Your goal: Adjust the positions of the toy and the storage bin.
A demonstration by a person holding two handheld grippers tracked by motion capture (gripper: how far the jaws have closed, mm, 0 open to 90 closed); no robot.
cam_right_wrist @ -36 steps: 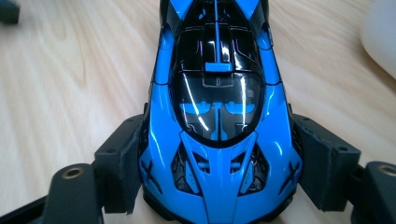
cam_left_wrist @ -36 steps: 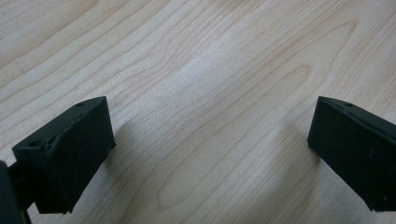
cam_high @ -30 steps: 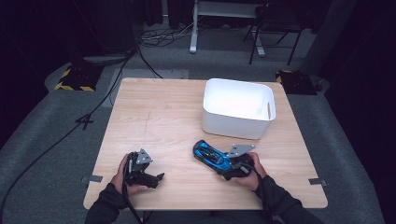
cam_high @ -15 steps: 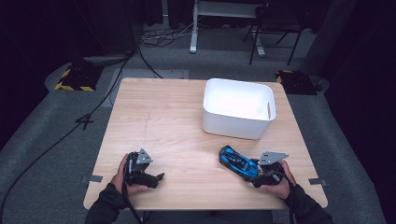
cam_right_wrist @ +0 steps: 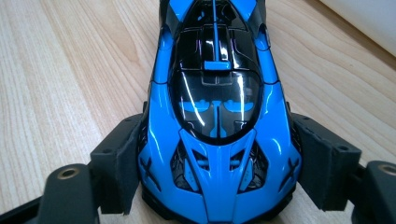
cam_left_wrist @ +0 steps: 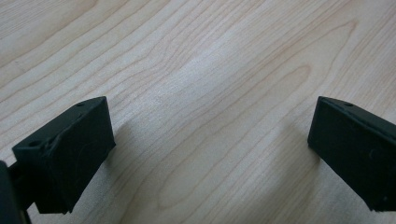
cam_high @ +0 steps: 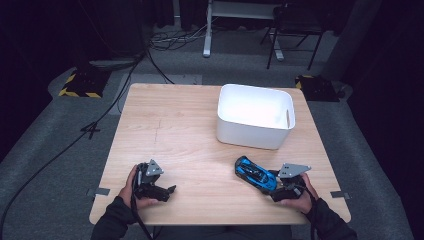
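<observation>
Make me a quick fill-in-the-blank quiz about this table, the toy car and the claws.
1. The right claw grips a toy car coloured ____ and black.
2. The bin beyond the car is ____ in colour.
3. The left claw has ____ between its jaws.
4. The table is made of ____.

Missing words: blue; white; nothing; wood

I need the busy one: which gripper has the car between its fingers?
The right gripper: its fingers clasp the blue car. The left gripper is open.
</observation>
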